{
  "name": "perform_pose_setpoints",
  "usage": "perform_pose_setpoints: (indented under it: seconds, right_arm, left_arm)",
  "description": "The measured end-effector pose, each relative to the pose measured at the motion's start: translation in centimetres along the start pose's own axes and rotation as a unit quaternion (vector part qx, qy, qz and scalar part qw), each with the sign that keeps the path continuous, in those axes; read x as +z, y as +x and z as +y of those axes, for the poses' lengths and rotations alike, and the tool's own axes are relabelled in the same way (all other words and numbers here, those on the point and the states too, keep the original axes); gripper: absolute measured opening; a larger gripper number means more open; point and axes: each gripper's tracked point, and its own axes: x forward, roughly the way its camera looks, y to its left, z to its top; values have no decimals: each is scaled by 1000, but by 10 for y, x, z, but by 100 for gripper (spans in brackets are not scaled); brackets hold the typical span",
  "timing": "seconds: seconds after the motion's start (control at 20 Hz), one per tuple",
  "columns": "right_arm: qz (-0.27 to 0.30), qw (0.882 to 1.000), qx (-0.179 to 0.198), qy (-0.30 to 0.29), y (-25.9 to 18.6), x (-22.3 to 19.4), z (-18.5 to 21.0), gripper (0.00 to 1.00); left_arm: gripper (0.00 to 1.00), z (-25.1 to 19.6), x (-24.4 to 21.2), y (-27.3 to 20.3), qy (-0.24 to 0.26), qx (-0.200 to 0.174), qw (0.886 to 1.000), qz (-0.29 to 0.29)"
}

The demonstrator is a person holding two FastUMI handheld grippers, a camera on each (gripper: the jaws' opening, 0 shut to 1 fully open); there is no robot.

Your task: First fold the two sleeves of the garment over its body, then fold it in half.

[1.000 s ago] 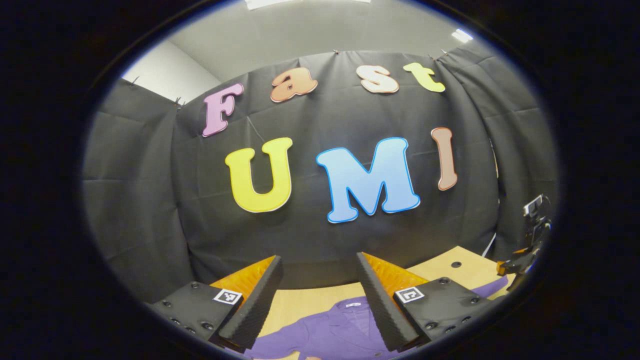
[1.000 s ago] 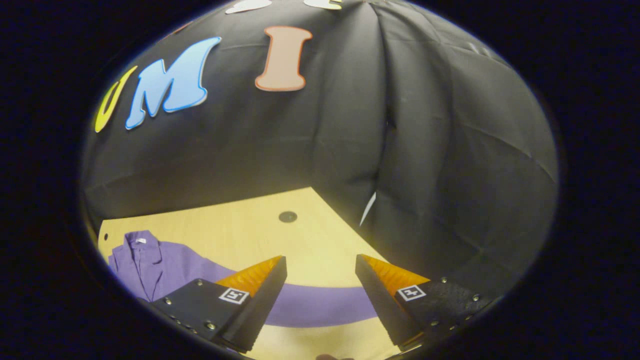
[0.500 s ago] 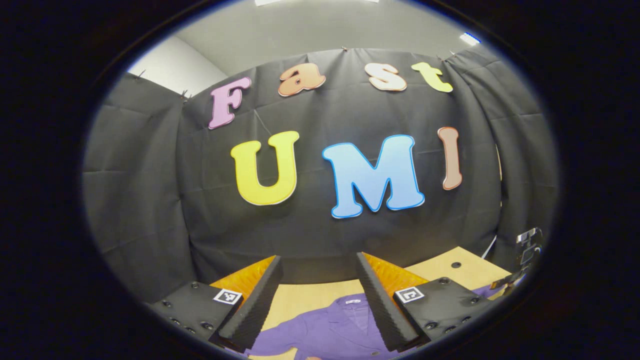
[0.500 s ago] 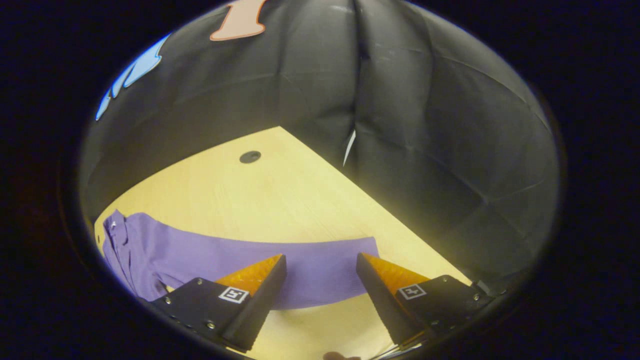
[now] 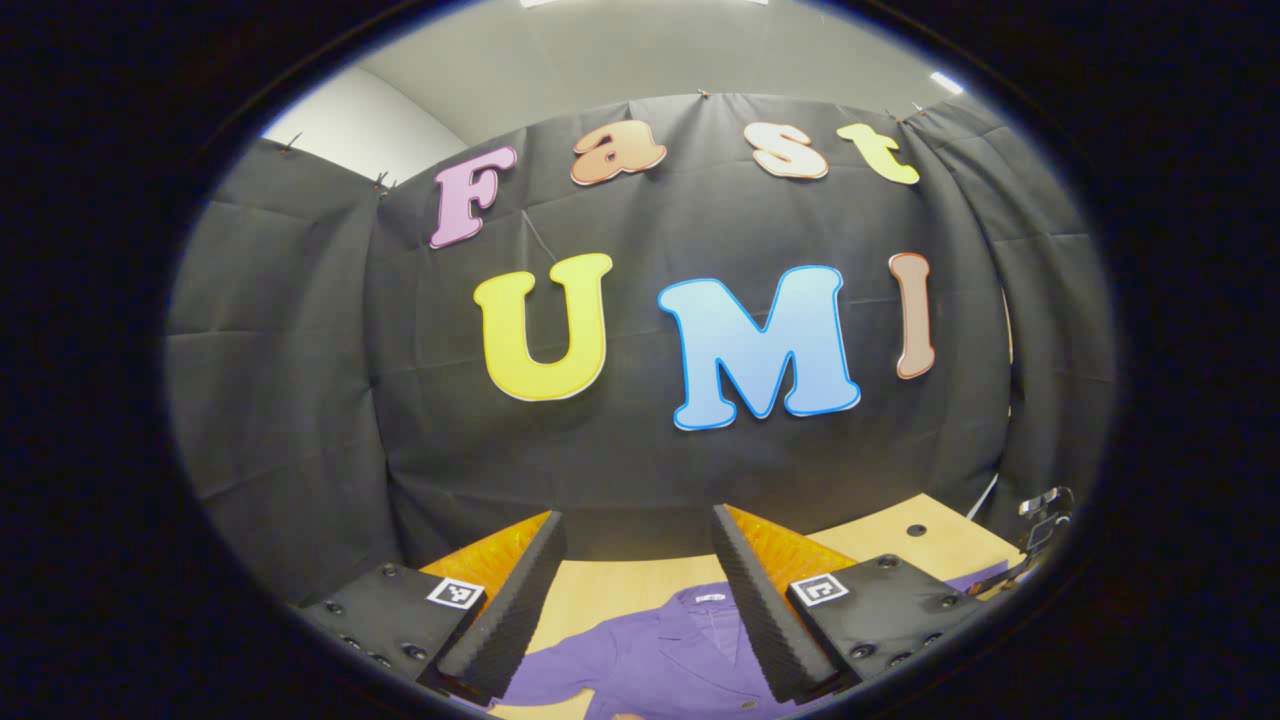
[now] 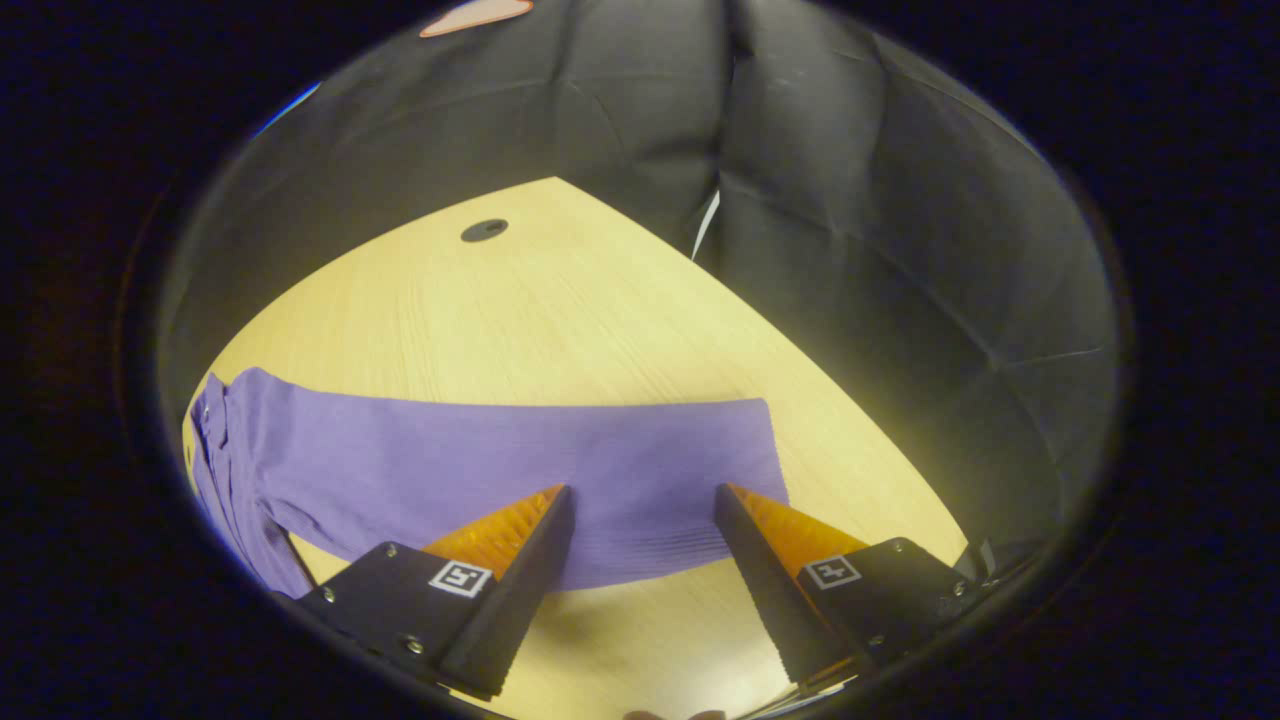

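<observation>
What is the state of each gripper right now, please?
Left gripper: open, holding nothing, above the purple garment.
Right gripper: open, holding nothing, over the sleeve.

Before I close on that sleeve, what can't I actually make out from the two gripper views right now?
- Left gripper view: the purple garment is cut off at the bottom edge; the left gripper covers its sides, hiding hem and far sleeve.
- Right gripper view: the sleeve lies flat on the table, with its near edge partly behind the open right gripper. Finger height above the cloth is unclear.
- Right gripper view: the garment's body is cut off at the left edge.
</observation>
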Motion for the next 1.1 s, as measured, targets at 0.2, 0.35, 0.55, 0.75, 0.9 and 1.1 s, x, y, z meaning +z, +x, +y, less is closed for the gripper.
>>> perform_pose_setpoints:
  seconds: [0.2, 0.35, 0.55, 0.75, 0.9, 1.1]
  right_arm:
    - [-3, 1000, 22, 3, 0, 3, 7, 93]
    - [21, 999, 34, 6, -1, 4, 10, 86]
    - [26, 999, 34, 15, 1, 7, 12, 56]
    - [35, 999, 28, 16, -2, 6, 16, 14]
    - [36, 999, 25, -6, 1, 11, 20, 2]
    - [44, 997, 62, 14, -10, 19, 44, 2]
  left_arm:
    - [94, -8, -4, 3, -11, -4, 1000, 2]
    - [95, -10, -8, 4, -23, -6, 1000, 5]
    - [94, -2, -9, 1, -24, 2, 1000, 5]
    - [94, 8, -11, -3, -23, 15, 1000, 5]
    - [94, 14, -14, -4, -24, 20, 999, 10]
    - [94, 28, -13, -11, -28, 24, 999, 8]
